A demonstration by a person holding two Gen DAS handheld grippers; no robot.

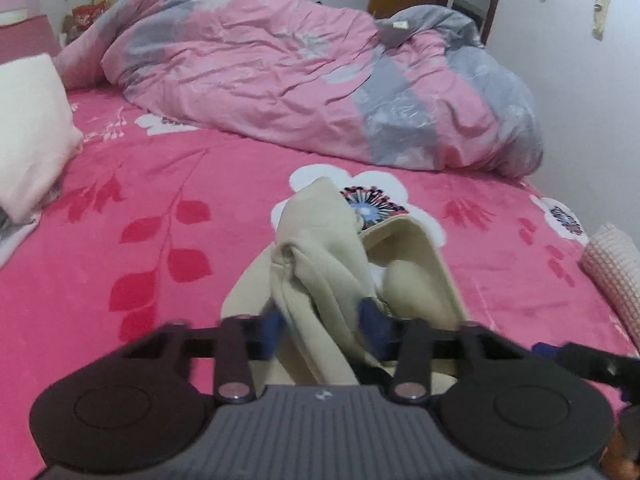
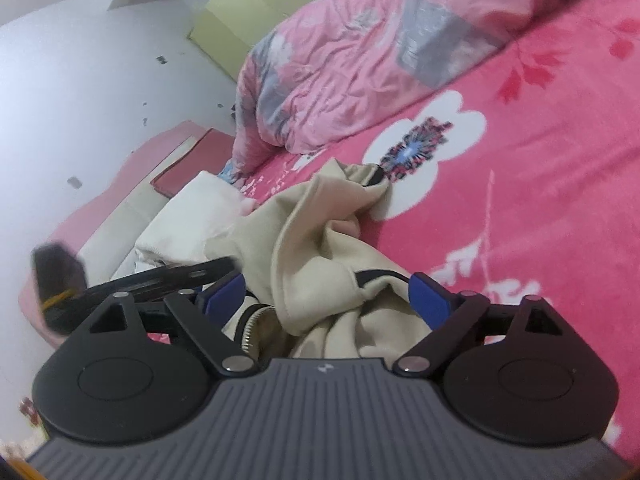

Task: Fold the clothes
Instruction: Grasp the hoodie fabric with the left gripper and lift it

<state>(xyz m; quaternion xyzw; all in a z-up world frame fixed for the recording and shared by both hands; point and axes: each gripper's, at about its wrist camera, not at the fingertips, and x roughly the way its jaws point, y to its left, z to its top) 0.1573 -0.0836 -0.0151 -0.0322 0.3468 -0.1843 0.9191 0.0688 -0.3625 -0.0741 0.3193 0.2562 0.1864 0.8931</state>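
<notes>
A cream hooded garment (image 1: 404, 276) lies crumpled on the pink floral bed sheet (image 1: 120, 200), with a zip and dark trim showing in the right wrist view. My left gripper (image 1: 324, 326) is shut on a thick bunched fold of the cream garment, which runs up between its blue pads (image 1: 376, 320). My right gripper (image 2: 326, 298) stands open, its blue pads (image 2: 430, 300) wide apart on either side of a heap of the same garment (image 2: 320, 240). Part of the left gripper's black frame (image 2: 180, 274) shows at the left of that view.
A rumpled pink and grey duvet (image 1: 304, 76) fills the far side of the bed. A white pillow (image 1: 32, 132) sits at the left, with pale folded cloth (image 2: 192, 216) beside the garment. A checked pink cloth (image 1: 616, 268) lies at the right edge. Walls close in behind.
</notes>
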